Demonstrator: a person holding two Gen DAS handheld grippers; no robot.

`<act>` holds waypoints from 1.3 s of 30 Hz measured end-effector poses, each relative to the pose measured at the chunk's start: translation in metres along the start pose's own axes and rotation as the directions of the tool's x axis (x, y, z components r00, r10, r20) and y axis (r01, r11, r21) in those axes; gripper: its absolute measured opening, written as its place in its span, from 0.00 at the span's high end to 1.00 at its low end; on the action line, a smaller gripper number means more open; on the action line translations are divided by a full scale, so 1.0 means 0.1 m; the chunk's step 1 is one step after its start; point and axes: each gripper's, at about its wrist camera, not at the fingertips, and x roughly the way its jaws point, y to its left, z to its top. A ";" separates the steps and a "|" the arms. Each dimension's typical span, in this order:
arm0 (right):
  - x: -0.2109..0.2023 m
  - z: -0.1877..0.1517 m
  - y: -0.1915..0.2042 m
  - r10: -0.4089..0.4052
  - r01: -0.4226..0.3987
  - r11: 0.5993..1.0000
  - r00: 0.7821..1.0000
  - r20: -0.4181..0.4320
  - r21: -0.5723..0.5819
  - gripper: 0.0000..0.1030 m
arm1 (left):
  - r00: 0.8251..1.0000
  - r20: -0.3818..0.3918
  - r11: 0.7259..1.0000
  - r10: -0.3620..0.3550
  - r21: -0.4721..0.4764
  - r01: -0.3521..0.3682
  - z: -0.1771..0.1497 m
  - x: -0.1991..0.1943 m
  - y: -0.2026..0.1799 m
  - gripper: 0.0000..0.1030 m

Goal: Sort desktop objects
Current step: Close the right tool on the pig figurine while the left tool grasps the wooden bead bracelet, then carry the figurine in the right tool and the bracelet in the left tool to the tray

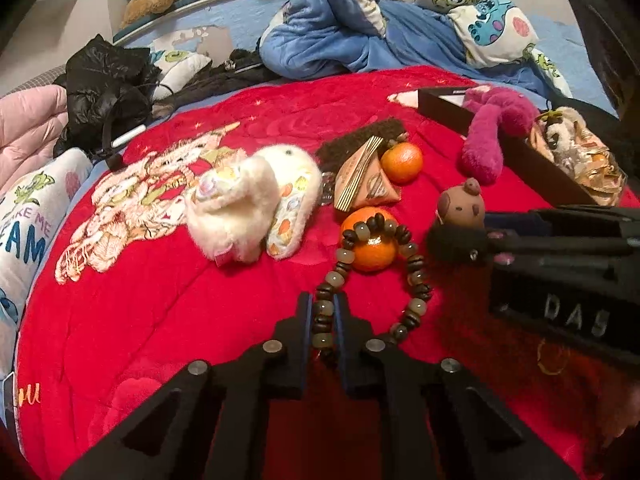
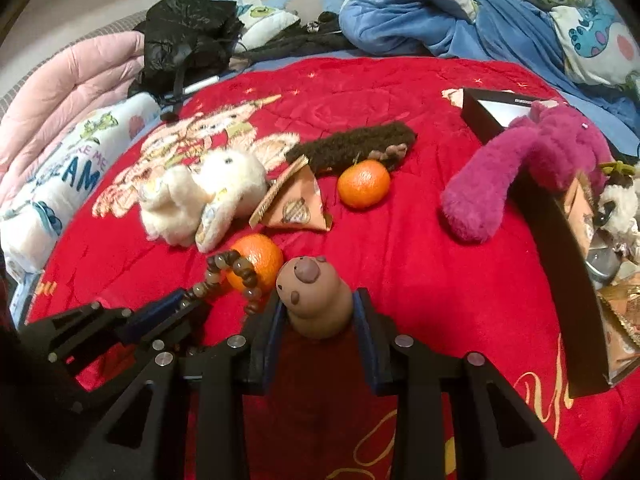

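A red blanket (image 2: 400,272) is spread over the bed, and the objects to be sorted are scattered on it. A black box (image 2: 560,264) is seen along the right side, already loaded with a small plush and some packets, with a magenta plush (image 2: 520,168) draped over its near wall. Toward the middle, a white plush (image 1: 256,204), a dark brown fuzzy strip (image 2: 352,146), a triangular paper packet (image 2: 296,200) and two tangerines are laid out, the farther tangerine (image 2: 363,183) beside the strip and the nearer tangerine (image 1: 370,240) ringed by a bead bracelet (image 1: 372,276).

The right tool (image 2: 318,312) is placed around a small brown animal figure (image 2: 314,300), which stands upright between the two fingers; the jaws are set close to its sides, but whether they are actually pressed against it cannot be told. The left tool (image 1: 323,312) is pinched onto the near strand of the bracelet, whose loop runs away from the tool and is draped over the nearer tangerine.

The coming move is judged to turn on where the box lies: it is to the right of both tools and much nearer to the right one, so the figure can likely be carried there directly. The bracelet would have to be lifted clear of the tangerine first, or the fruit may be dragged along with it.
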 end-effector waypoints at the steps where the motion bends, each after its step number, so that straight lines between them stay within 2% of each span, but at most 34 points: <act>1: -0.03 0.01 -0.02 0.009 -0.009 1.000 1.000 0.007 0.009 0.69 | 1.000 0.008 1.000 -0.003 0.001 0.003 0.00 -0.02 0.00 0.90; 12: -0.26 0.10 -0.20 0.059 -0.064 0.995 0.996 0.064 0.074 0.69 | 0.992 0.121 0.999 -0.046 -0.014 0.048 0.10 -0.45 -0.05 0.90; 18: -0.42 0.10 -0.23 0.077 -0.085 0.992 0.993 0.090 0.095 0.69 | 0.986 0.150 0.998 -0.066 -0.014 0.069 0.13 -0.61 -0.19 0.90; 27: -0.81 -0.03 -0.35 0.008 -0.017 0.998 0.991 0.137 0.064 0.69 | 0.972 0.196 0.992 -0.125 0.000 0.128 0.25 -0.88 -0.62 0.90; 34: -1.20 -0.13 -0.77 -0.051 0.028 0.992 0.981 0.188 0.121 0.69 | 0.957 0.213 0.980 -0.198 0.035 0.195 0.36 -1.00 -1.08 0.90; 39: -1.52 -0.26 -1.15 -0.118 0.084 0.984 0.969 0.219 0.157 0.69 | 0.934 0.226 0.961 -0.278 0.067 0.270 0.45 -1.08 -1.59 0.90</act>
